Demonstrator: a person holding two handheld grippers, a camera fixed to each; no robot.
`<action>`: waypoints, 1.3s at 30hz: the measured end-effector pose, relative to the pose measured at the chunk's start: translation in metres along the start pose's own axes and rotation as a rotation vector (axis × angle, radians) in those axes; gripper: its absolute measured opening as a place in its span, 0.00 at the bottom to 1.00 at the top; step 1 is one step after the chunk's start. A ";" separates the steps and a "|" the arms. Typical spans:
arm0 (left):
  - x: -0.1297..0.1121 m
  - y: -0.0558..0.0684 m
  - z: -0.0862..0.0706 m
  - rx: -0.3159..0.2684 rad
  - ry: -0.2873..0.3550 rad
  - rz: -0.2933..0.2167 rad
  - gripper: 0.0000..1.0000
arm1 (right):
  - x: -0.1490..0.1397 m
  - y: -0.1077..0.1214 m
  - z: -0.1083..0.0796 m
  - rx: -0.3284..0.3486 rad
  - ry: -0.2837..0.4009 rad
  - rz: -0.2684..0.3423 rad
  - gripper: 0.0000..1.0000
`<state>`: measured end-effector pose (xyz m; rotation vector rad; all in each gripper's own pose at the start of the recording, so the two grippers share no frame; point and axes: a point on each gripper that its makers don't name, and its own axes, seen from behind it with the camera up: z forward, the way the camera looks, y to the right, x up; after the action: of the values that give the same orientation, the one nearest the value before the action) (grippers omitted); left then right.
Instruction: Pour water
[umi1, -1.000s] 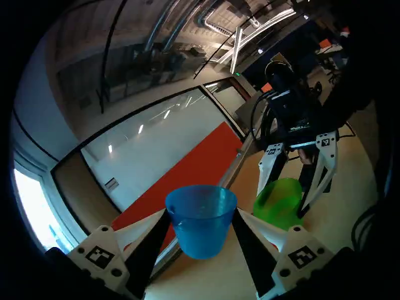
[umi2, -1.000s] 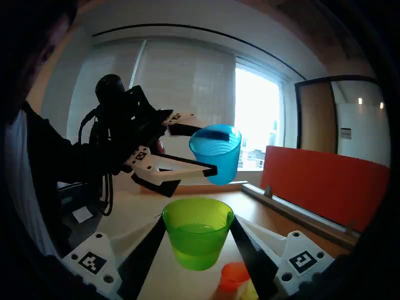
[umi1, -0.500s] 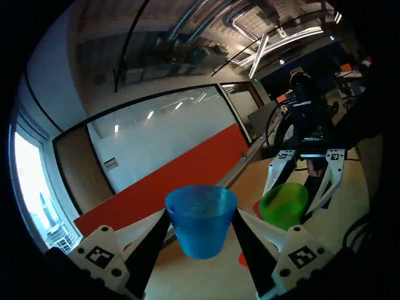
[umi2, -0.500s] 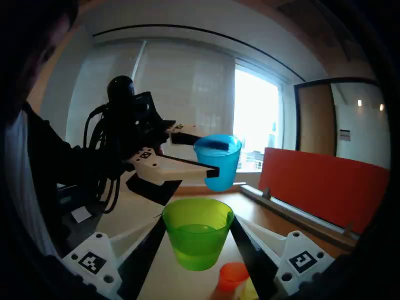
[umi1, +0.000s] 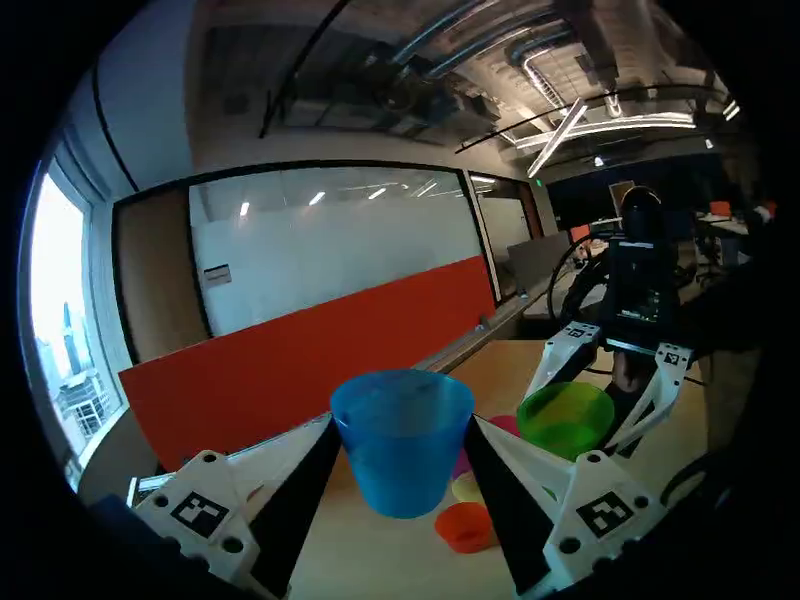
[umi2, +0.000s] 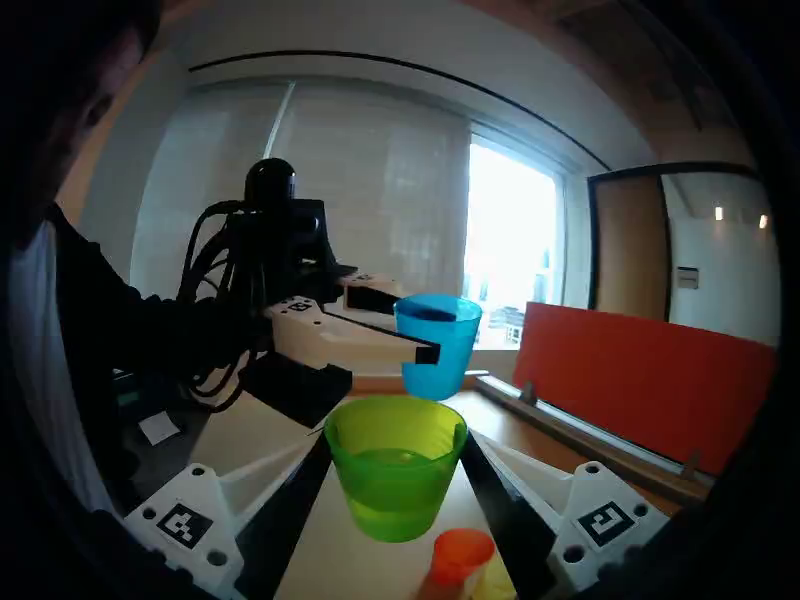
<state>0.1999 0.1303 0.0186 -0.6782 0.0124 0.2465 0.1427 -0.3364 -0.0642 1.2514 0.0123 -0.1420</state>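
In the left gripper view my left gripper (umi1: 402, 455) is shut on a blue cup (umi1: 402, 440), held upright above the wooden table (umi1: 390, 555). The right gripper view has my right gripper (umi2: 396, 468) shut on a green cup (umi2: 396, 465) with water in its lower part. Farther off in the left gripper view, the green cup (umi1: 566, 418) and the right gripper (umi1: 600, 400) sit to the right. In the right gripper view the blue cup (umi2: 437, 345) hangs upright just behind and above the green one, in the left gripper (umi2: 420, 345).
Small orange (umi1: 465, 526), yellow (umi1: 466, 488) and pink cups stand on the table below the held cups; the orange one (umi2: 461, 557) is just under the green cup. A red partition (umi2: 645, 390) runs along the table's far edge. A person's dark sleeve (umi2: 110, 330) is at the left.
The left gripper has swung level and come down, bringing the blue cup back upright and closer to the green cup. The green cup has stayed put.
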 end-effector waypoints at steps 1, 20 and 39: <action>-0.001 0.001 0.000 -0.003 0.000 -0.019 0.84 | 0.000 0.000 0.000 -0.001 -0.001 0.000 0.91; -0.012 -0.002 -0.002 -0.016 -0.011 -0.126 0.84 | 0.003 0.003 0.000 -0.006 -0.010 0.000 0.91; -0.068 0.003 -0.002 -0.052 -0.130 -0.148 0.85 | -0.026 0.012 -0.013 0.004 -0.119 0.047 0.91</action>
<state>0.1332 0.1160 0.0211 -0.7098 -0.1688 0.1488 0.1189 -0.3176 -0.0550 1.2441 -0.1197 -0.1756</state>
